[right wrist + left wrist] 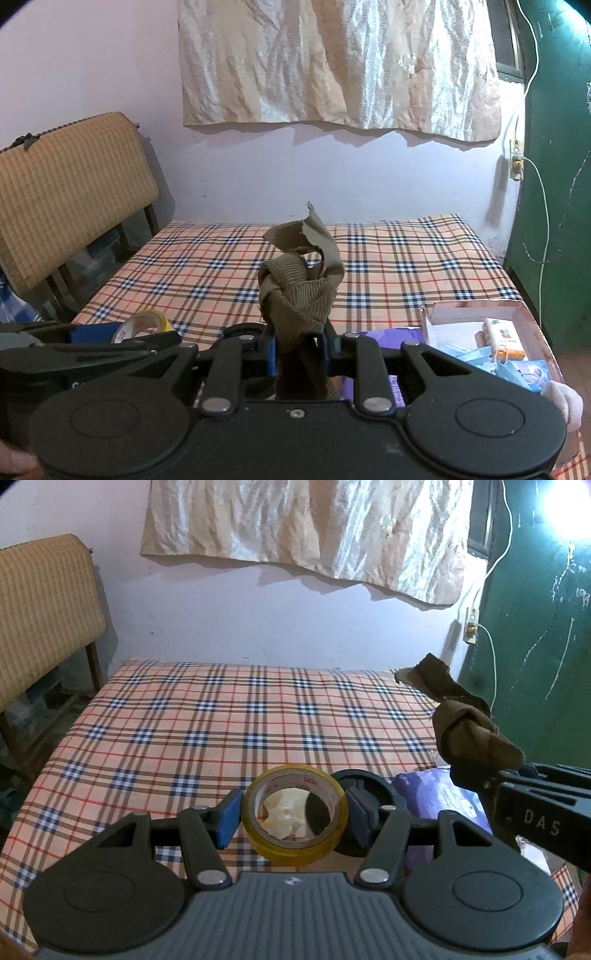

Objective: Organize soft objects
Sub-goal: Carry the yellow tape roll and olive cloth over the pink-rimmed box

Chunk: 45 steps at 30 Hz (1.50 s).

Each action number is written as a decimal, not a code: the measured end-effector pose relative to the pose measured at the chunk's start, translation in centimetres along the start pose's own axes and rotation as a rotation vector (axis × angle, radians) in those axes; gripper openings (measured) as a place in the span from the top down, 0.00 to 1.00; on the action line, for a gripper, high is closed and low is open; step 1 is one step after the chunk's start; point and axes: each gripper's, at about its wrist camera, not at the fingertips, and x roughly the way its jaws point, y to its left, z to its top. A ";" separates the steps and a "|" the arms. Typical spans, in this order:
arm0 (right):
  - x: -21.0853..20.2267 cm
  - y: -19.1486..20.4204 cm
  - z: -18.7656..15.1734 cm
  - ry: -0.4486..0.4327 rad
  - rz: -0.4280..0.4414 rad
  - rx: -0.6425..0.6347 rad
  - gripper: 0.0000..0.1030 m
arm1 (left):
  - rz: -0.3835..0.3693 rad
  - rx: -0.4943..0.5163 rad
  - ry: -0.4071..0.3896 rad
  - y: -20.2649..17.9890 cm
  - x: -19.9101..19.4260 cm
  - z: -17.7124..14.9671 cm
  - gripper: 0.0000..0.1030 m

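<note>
My left gripper (294, 818) is shut on a yellow tape roll (295, 814), its blue pads pressed on both sides, held above the plaid bed (221, 720). My right gripper (298, 352) is shut on a knotted brown ribbed cloth (299, 280) that stands up from the jaws. In the left wrist view the cloth (465, 723) and the right gripper (480, 779) are at the right. In the right wrist view the tape roll (147, 323) and the left gripper show at the lower left.
An open box (532, 321) with masks and small items sits on the bed's near right. A purple bag (439, 794) lies beside a black round object (365, 782). A woven chair (40, 613) stands left. A wall and a green door (535, 627) bound the bed.
</note>
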 end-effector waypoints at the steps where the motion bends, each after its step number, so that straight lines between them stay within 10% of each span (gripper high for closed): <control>1: -0.1 -0.2 0.0 0.000 -0.002 0.001 0.74 | -0.003 0.001 0.000 -0.2 0.1 0.0 0.41; 45: -2.6 -12.4 -0.1 -0.012 -0.167 0.085 0.74 | -0.210 0.135 0.051 -11.4 3.2 -0.1 0.41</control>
